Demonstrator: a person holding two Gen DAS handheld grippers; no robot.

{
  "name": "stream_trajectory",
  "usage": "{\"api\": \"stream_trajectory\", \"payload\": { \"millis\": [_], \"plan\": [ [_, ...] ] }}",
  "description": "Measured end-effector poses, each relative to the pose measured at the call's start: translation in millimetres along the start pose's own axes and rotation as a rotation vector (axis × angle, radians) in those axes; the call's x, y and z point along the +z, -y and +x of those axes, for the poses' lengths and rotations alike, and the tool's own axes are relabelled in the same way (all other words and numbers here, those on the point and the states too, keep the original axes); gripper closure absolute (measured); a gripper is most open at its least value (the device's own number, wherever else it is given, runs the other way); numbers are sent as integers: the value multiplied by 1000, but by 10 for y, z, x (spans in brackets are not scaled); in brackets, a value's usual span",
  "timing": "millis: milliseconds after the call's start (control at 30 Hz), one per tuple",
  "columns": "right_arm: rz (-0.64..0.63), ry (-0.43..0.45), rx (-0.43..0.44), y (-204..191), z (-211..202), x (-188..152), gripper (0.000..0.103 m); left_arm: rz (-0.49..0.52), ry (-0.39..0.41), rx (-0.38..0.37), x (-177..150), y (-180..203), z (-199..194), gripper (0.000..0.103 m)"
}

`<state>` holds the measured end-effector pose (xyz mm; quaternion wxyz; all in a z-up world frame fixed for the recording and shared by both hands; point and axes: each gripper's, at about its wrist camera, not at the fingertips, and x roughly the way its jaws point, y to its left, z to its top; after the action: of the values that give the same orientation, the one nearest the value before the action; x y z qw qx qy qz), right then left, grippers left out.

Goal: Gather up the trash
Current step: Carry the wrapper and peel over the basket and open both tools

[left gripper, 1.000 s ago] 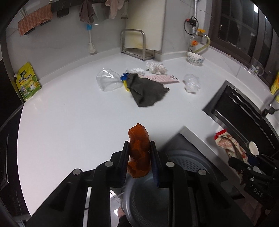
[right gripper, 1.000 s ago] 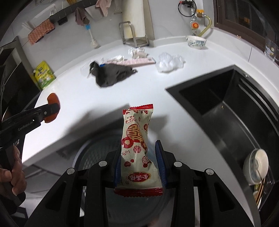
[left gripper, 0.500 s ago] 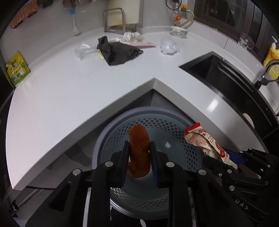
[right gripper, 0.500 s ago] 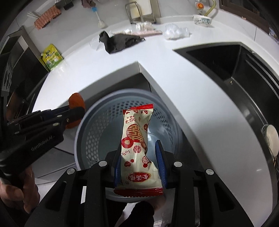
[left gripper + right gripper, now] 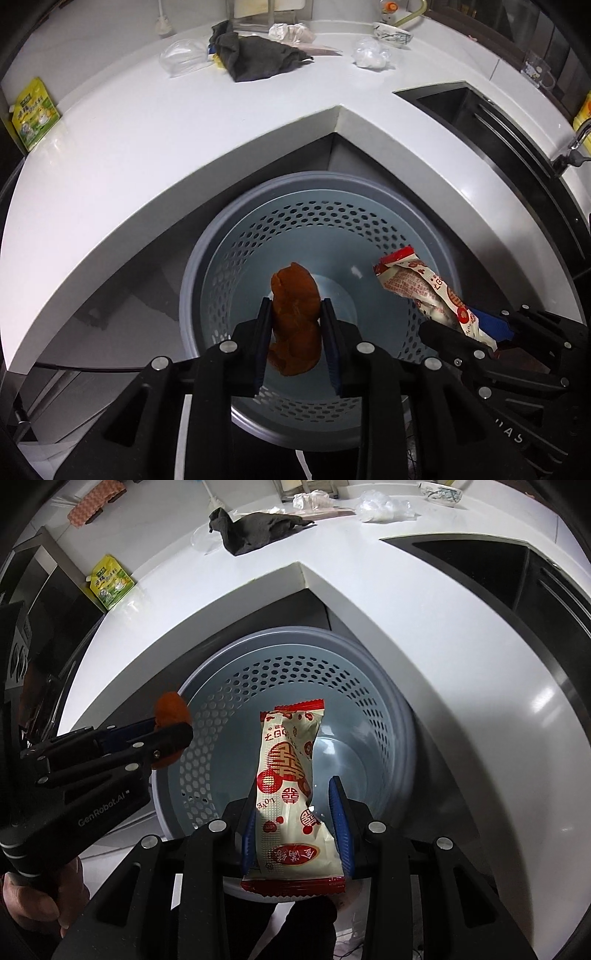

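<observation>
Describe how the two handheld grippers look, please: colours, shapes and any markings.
Both are matte black plastic frames with silver round screws. The right gripper has blue ribbed pads; the left gripper has dark bluish ones. The left gripper's body carries white "GenRobot.AI" lettering in the right wrist view. No sleeve is clearly visible.

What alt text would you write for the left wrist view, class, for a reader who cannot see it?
The left gripper, jaws opening around an orange-brown scrap, hangs above a grey perforated waste basket below a white counter. At right, the right gripper holds a red-and-white snack wrapper over the basket.
</observation>
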<state>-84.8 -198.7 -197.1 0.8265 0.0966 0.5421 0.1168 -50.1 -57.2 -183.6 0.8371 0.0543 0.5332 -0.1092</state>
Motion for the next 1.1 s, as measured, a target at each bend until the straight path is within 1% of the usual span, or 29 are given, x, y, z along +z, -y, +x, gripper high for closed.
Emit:
{"api": "stream_trajectory", "payload": {
  "millis": [67, 100, 133, 167, 200, 233, 567, 767, 933, 1100],
  "plan": [
    [-4, -1, 9, -8, 11, 7, 69, -11, 1, 3, -2, -31, -3, 72],
    [-6, 3, 9, -13, 4, 9, 68, -17, 3, 2, -3, -46, -8, 67],
    [-9, 7, 10, -16, -2, 11, 65, -23, 6, 7, -5, -61, -18, 57],
    [-11, 12, 12, -18, -15, 14, 61, -29, 12, 14, 2, -76, -27, 51],
    [-13, 19, 9, -21, -28, 17, 47, -34, 18, 17, 0, -92, -40, 46],
    [-13, 29, 3, -23, -47, 19, 41, -40, 22, 18, 2, -109, -53, 44],
    [-19, 45, -6, -20, -137, 28, 41, -74, 31, 33, 34, -240, -166, 43],
    [-12, 60, -6, -3, -222, 52, 41, -80, 41, 37, 118, -267, -257, 42],
    [-19, 92, -4, 9, -335, 118, 41, -94, 82, 50, 229, -305, -418, 39],
    [-25, 141, 2, 29, -483, 239, 41, -96, 128, 68, 357, -305, -593, 38]
  ]
}}
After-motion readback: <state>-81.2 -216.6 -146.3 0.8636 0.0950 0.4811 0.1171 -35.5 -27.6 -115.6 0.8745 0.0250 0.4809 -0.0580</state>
